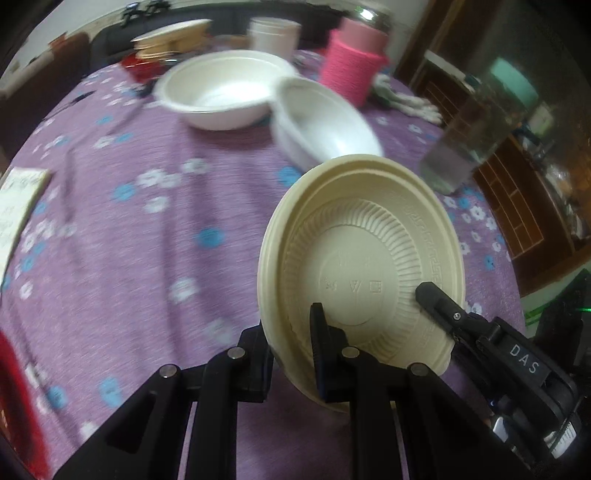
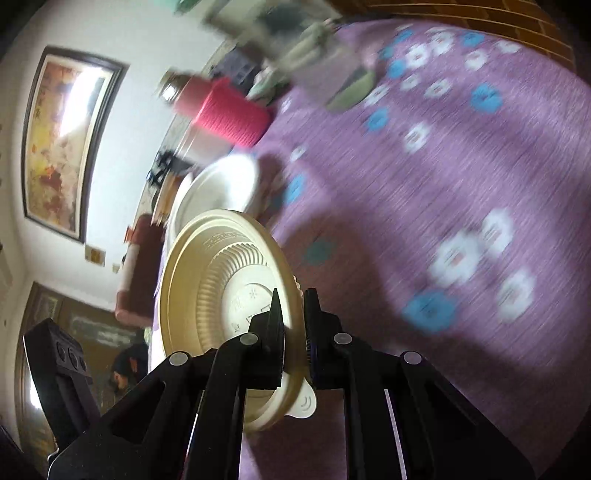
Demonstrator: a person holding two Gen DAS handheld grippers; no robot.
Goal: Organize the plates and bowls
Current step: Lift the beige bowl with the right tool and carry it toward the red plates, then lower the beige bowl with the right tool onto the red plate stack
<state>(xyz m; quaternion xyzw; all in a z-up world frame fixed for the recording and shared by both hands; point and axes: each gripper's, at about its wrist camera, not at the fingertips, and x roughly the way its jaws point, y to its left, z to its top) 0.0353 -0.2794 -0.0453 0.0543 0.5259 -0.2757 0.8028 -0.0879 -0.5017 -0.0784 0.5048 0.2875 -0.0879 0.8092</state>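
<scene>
A stack of cream plastic plates is held on edge above the purple flowered tablecloth. My left gripper is shut on the stack's near rim. My right gripper is shut on the same cream plates at the opposite rim; its fingers show at the right of the left wrist view. Two white bowls sit on the table beyond, the nearer one tilted against the other. A white bowl also shows behind the plates in the right wrist view.
A pink knit-sleeved bottle and a clear glass stand at the back right. A white cup, stacked wooden items, a paper at left, and a red object at the near left are also there.
</scene>
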